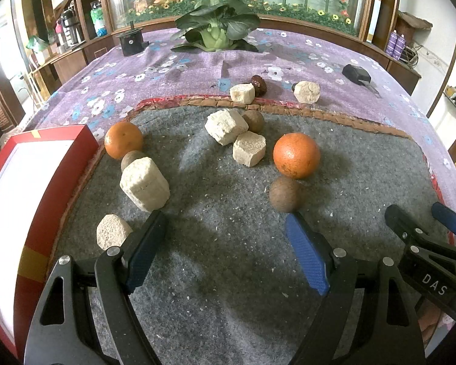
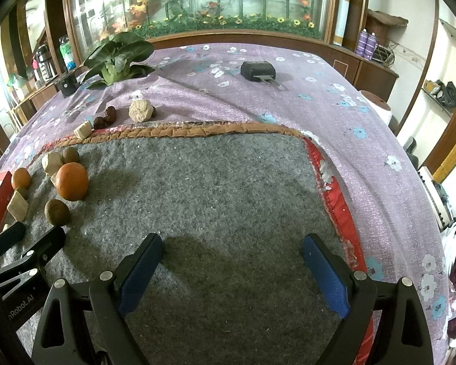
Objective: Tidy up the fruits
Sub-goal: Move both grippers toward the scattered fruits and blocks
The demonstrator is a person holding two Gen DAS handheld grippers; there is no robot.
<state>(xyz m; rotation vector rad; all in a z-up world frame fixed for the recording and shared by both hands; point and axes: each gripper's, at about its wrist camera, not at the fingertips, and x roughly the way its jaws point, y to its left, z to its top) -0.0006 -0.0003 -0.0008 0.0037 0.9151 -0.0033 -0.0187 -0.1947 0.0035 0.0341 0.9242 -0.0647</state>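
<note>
Between right tongs [image 2: 232, 261] (open), bare felt mat [image 2: 215, 182].

two bright orange fruits [image 1: 296, 155]; beige chunks [image 1: 144, 184]; dull brown balls [image 1: 285, 194]; grey felt mat [image 1: 228, 228]; purple cloth [image 1: 182, 57] with white-and-blue flowers; red box [image 1: 57, 164]; blue-padded black tongs [image 1: 225, 243].

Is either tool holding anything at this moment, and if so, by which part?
Nothing is held. The left tool and the right tool are both open, with only the grey mat between their fingers.
</note>
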